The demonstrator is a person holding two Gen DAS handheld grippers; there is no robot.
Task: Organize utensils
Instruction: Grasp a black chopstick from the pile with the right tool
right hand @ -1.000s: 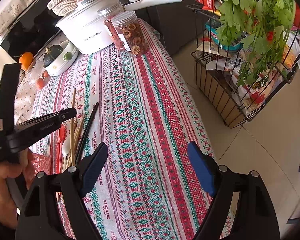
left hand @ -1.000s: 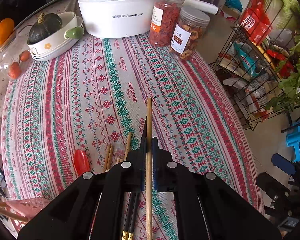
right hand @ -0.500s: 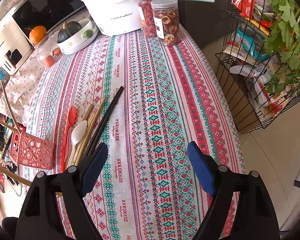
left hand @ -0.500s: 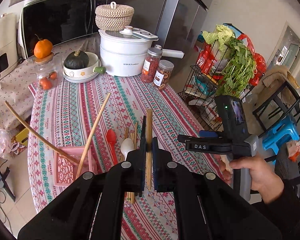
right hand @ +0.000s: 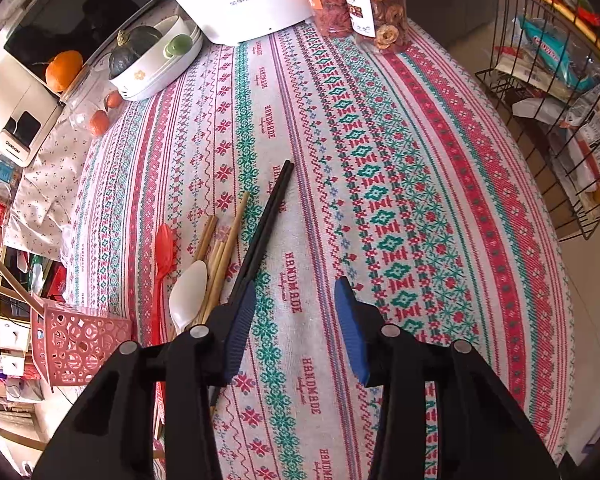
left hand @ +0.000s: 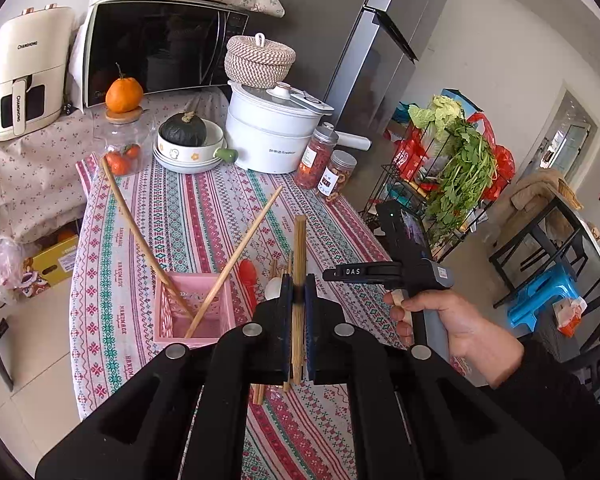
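Observation:
My left gripper is shut on a wooden chopstick and holds it high above the table, to the right of the pink basket. Two long wooden chopsticks lean in that basket. My right gripper is open and empty, low over the tablecloth. A pair of black chopsticks, several wooden chopsticks, a white spoon and a red spoon lie just left of it. The basket also shows in the right wrist view.
At the table's far end stand a white cooker, two jars, a bowl with a squash and a glass jar. A wire rack with greens stands right of the table.
My left gripper has risen and tilted up with the chopstick, so the basket and room came into view. My right gripper has moved down and closer to the utensils on the cloth.

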